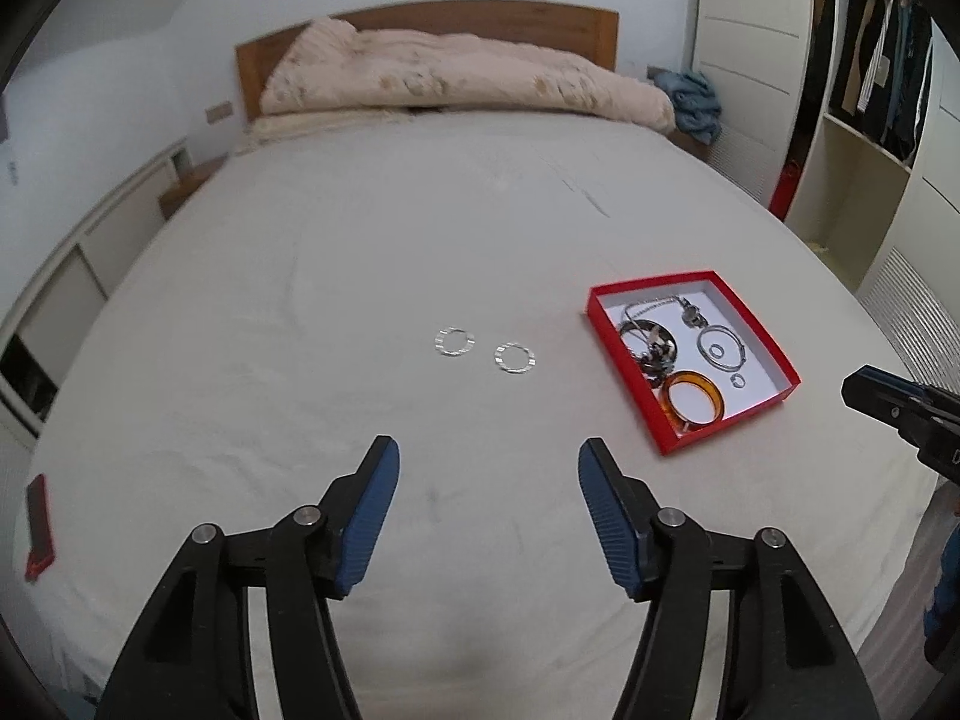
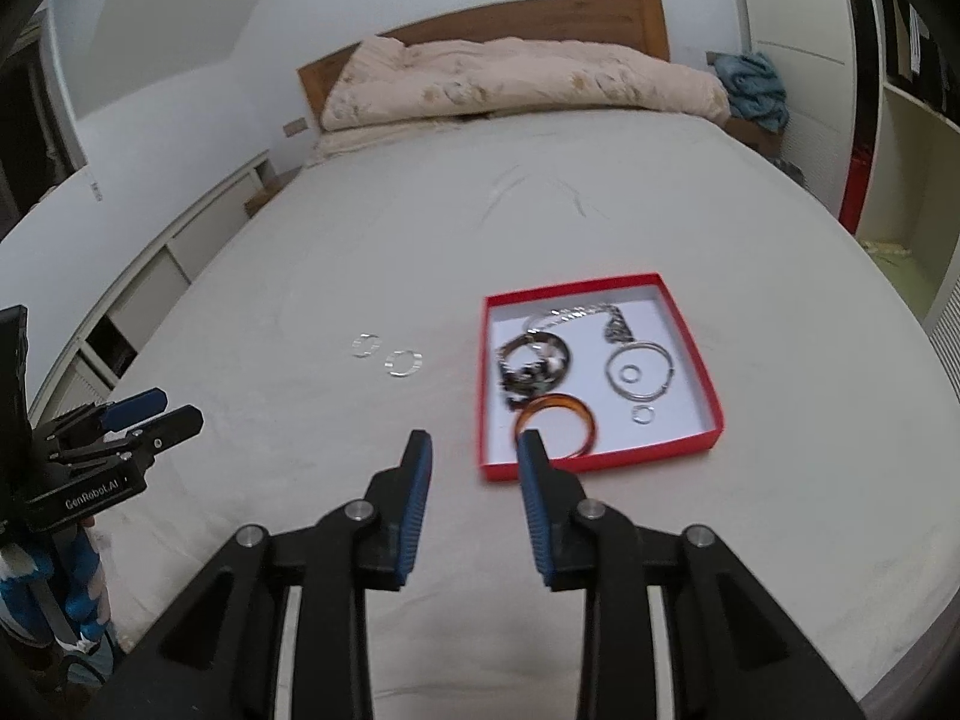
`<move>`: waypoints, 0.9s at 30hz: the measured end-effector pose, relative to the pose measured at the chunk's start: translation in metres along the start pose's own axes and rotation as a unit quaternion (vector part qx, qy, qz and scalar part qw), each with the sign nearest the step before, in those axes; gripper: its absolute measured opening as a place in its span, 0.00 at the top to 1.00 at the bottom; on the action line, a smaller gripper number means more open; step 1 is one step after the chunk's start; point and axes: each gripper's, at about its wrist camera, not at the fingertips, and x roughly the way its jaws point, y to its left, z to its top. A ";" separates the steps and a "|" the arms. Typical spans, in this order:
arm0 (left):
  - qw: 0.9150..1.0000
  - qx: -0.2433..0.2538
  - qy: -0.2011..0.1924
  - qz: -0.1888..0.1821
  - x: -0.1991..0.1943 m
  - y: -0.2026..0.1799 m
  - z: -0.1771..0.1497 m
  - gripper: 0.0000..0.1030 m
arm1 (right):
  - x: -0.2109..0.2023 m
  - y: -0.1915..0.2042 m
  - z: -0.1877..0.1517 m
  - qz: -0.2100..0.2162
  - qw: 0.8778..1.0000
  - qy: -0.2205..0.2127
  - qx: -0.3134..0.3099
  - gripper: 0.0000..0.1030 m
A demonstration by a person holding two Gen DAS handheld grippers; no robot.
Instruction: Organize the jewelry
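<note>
Jaws wide apart on the left gripper (image 1: 488, 468), nothing between them, just hovering over the bed sheet (image 1: 360, 252). Two thin silver hoops (image 1: 454, 341) (image 1: 515, 357) lie side by side on the sheet ahead of it, near each other but not touching. Off to the right sits the red box (image 1: 774, 354) with an amber bangle (image 1: 693, 399), a silver ring and tangled chains inside.

Right wrist view: right gripper (image 2: 474, 459) is also spread, empty, its right fingertip (image 2: 531, 450) overlapping the box's near edge in view. Same hoops lie left of the box.
</note>
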 end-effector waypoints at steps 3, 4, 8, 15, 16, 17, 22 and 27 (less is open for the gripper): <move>1.000 -0.002 -0.015 0.015 -0.019 0.008 -0.007 0.37 | -0.013 0.019 -0.005 0.008 1.000 -0.009 -0.008 0.72; 1.000 -0.003 -0.021 0.020 -0.026 0.011 -0.010 0.36 | -0.016 0.024 -0.006 0.010 1.000 -0.011 -0.011 0.72; 0.999 -0.006 -0.036 0.032 -0.050 0.022 -0.023 0.35 | -0.025 0.047 -0.012 0.021 0.999 -0.017 -0.023 0.72; 0.998 -0.014 -0.052 0.042 -0.072 0.028 -0.034 0.33 | -0.038 0.075 -0.020 0.034 0.998 -0.021 -0.045 0.72; 0.997 -0.014 -0.055 0.043 -0.075 0.028 -0.035 0.32 | -0.040 0.077 -0.021 0.035 0.998 -0.022 -0.047 0.72; 0.997 -0.015 -0.057 0.044 -0.076 0.027 -0.036 0.31 | -0.043 0.080 -0.023 0.036 0.998 -0.023 -0.050 0.72; 0.996 -0.013 -0.073 0.050 -0.093 0.025 -0.040 0.29 | -0.056 0.088 -0.029 0.039 0.997 -0.032 -0.055 0.72; 0.994 -0.012 -0.085 0.061 -0.109 0.024 -0.044 0.27 | -0.067 0.092 -0.033 0.042 0.997 -0.039 -0.058 0.72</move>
